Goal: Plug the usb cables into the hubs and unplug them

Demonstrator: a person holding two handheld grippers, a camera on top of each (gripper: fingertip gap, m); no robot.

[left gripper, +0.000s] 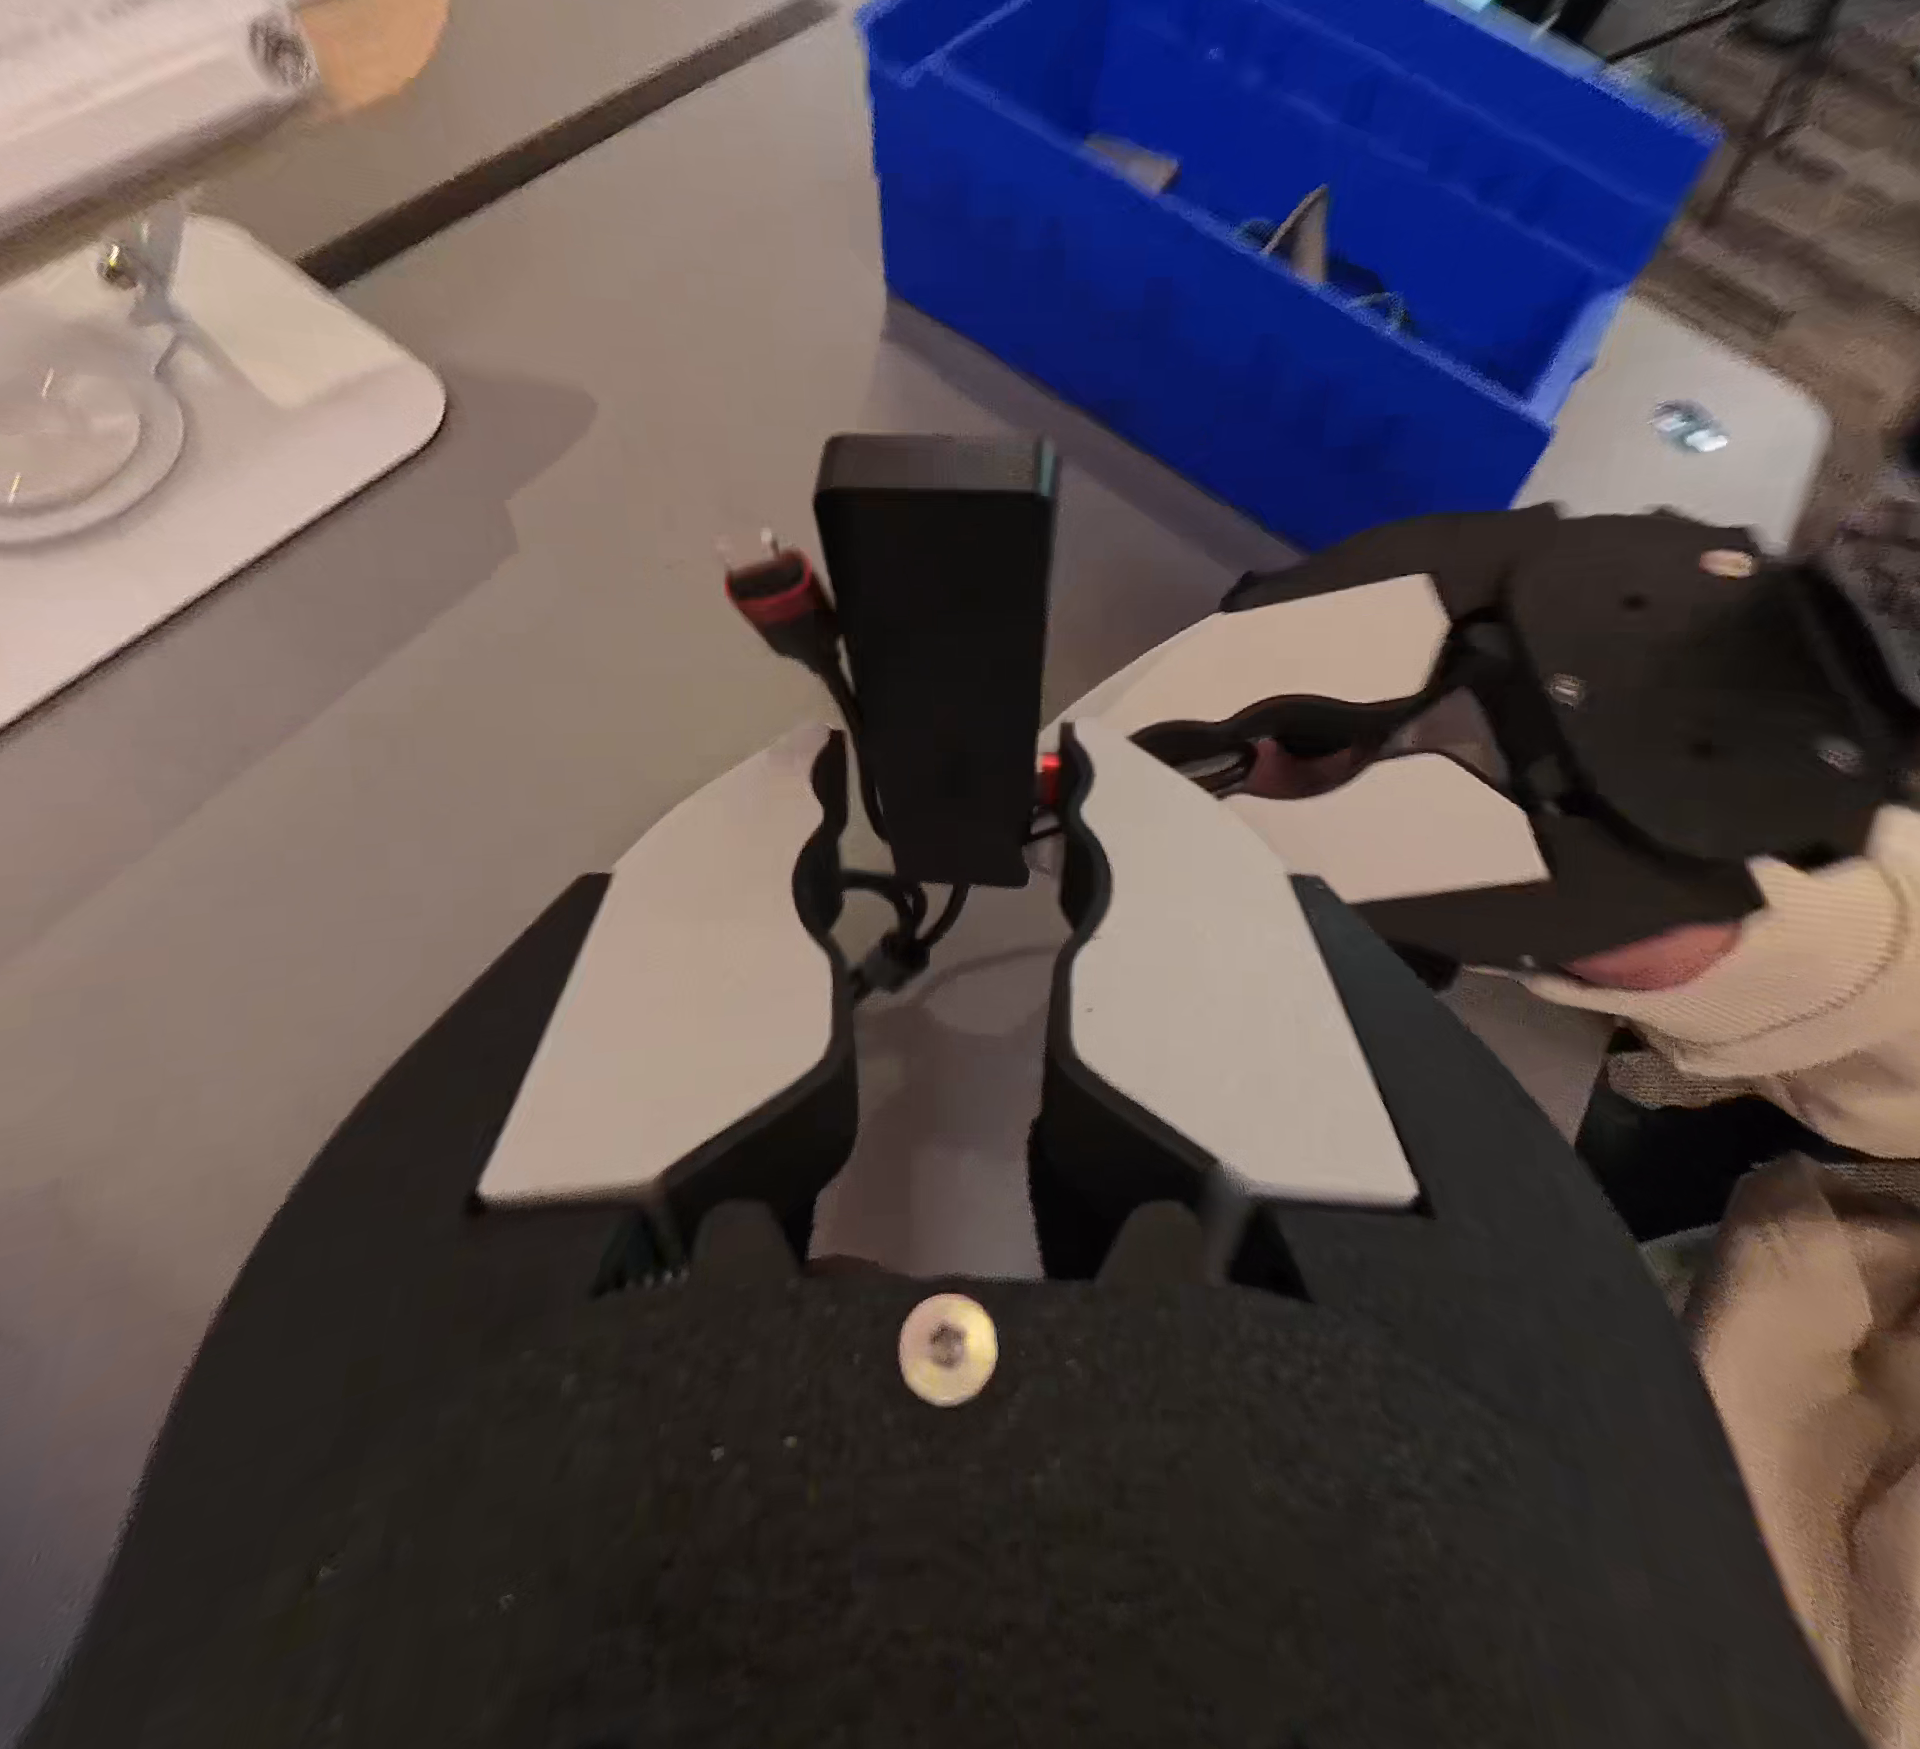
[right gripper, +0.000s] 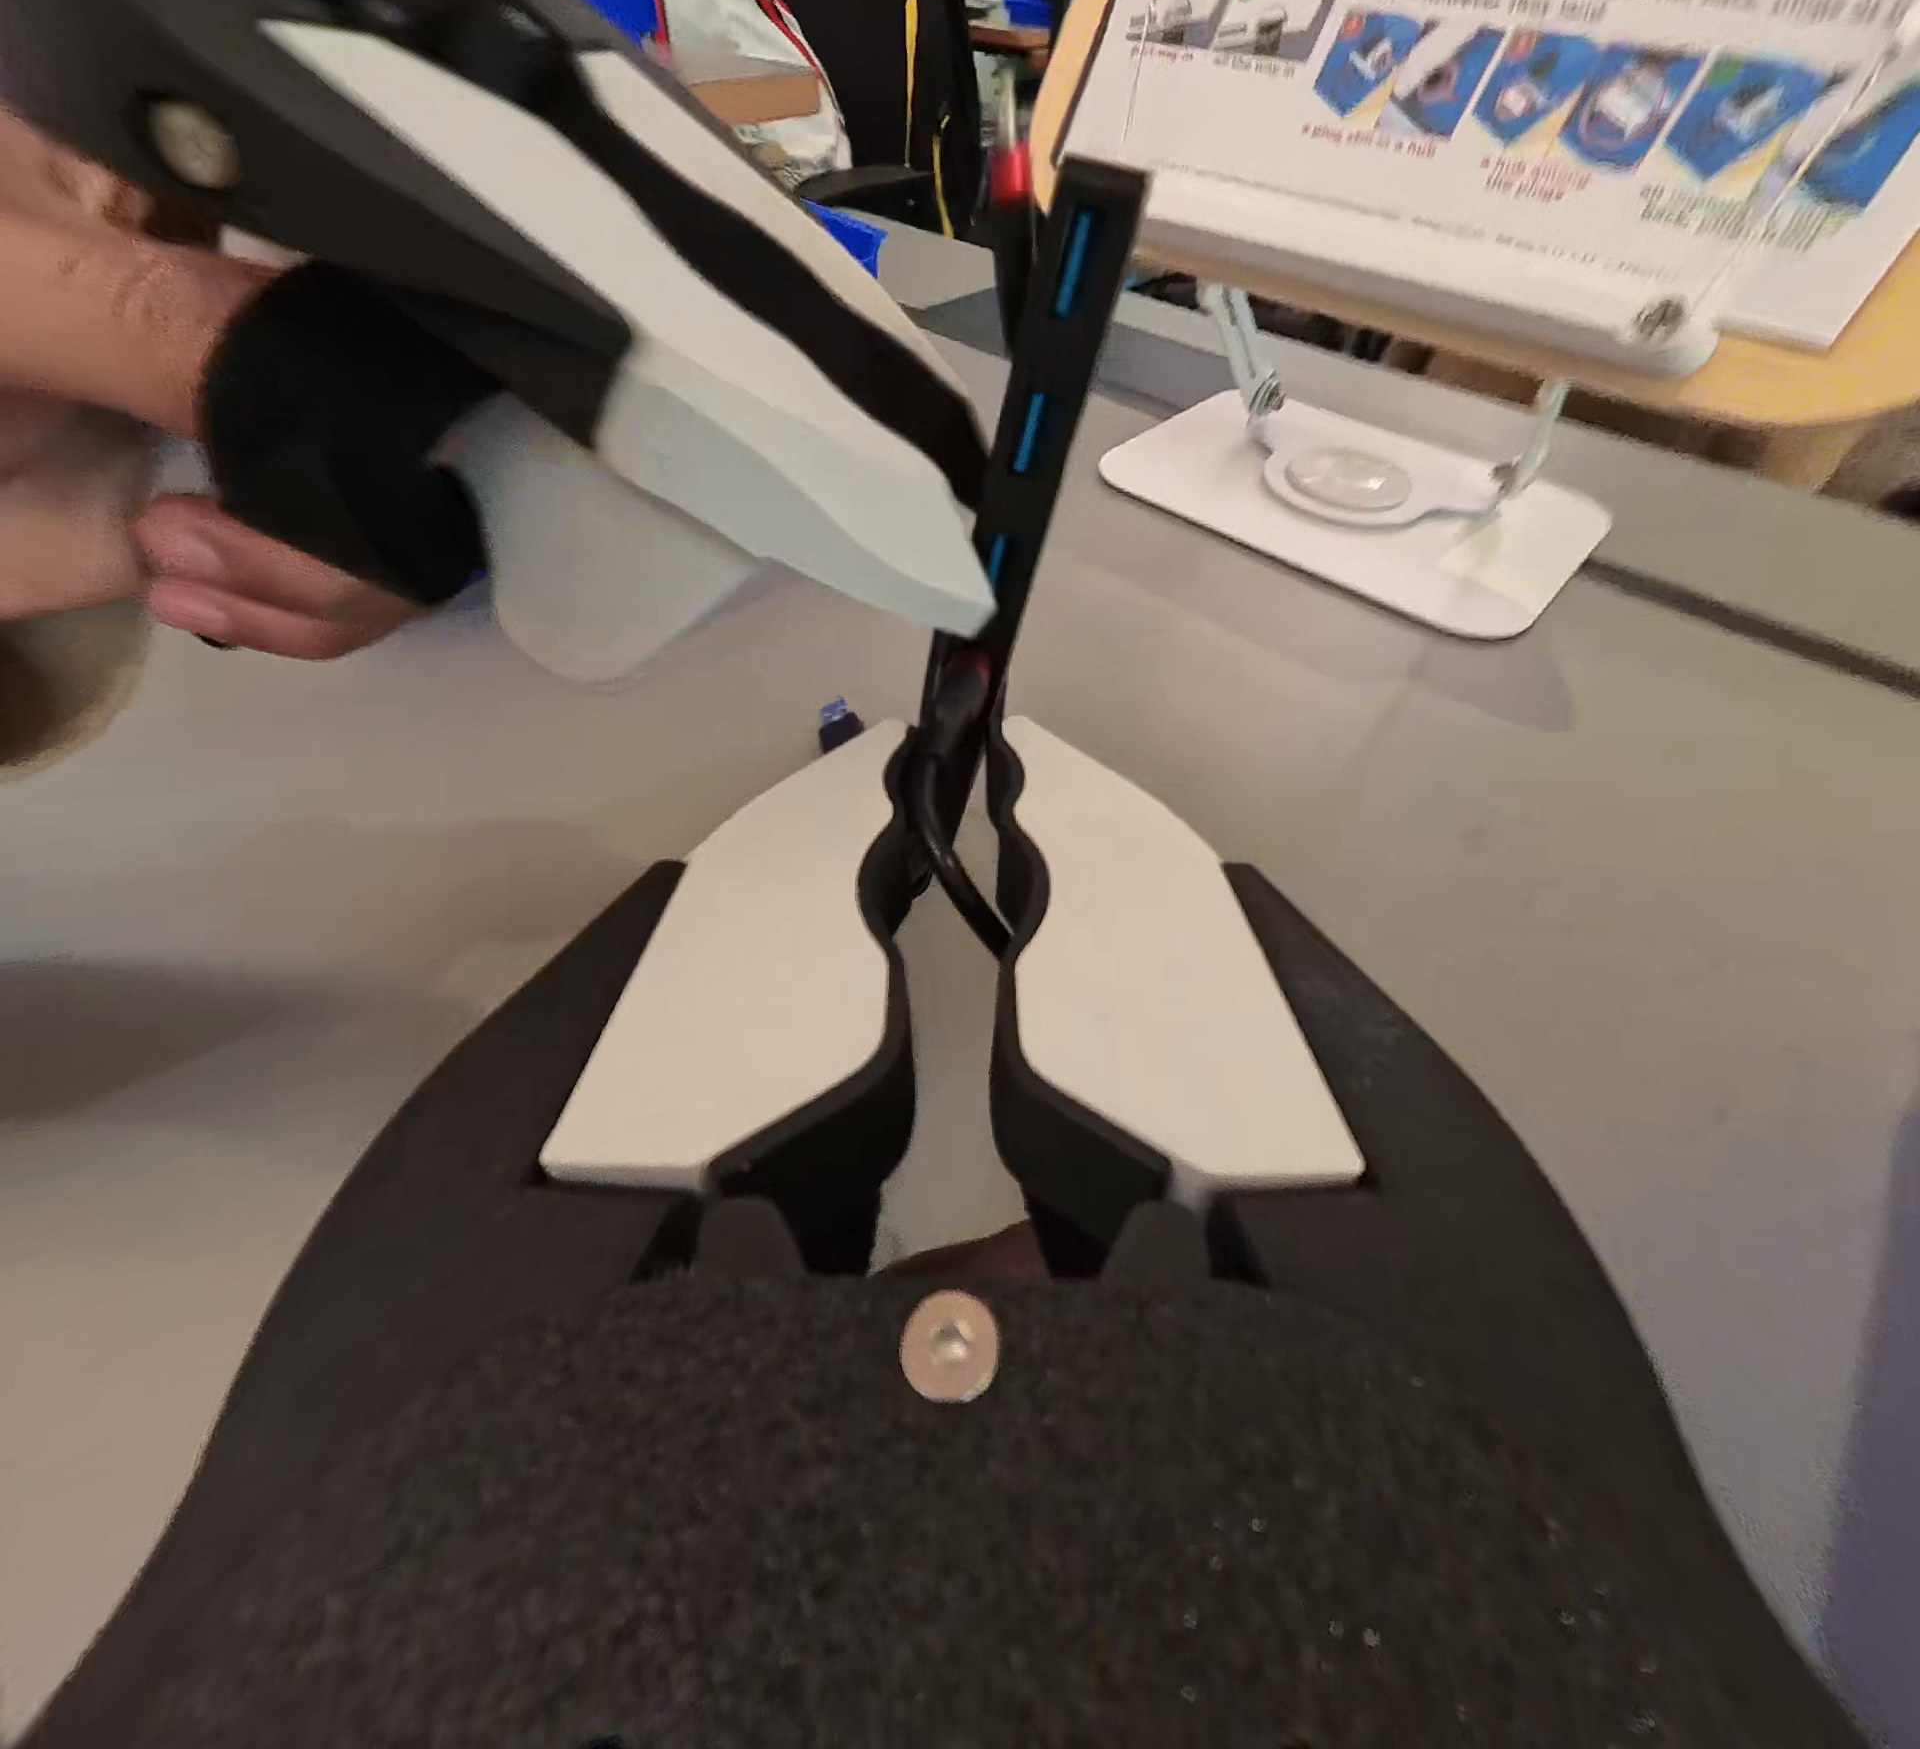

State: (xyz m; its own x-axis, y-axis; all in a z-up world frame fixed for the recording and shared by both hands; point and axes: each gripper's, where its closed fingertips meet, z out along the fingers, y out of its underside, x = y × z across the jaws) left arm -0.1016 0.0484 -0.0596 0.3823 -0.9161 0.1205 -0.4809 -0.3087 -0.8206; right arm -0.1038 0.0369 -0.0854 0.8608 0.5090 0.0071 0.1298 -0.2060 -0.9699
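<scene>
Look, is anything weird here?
A bit odd: the black hub is held up on end off the table, pinched between the left gripper fingers, and a red-tipped plug dangles loose beside it.

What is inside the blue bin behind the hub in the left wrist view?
The blue bin holds a few grey pointed pieces and what looks like dark cable near its right end. Blur hides what they are, and the near wall covers the bin's floor, so more may lie there.
</scene>
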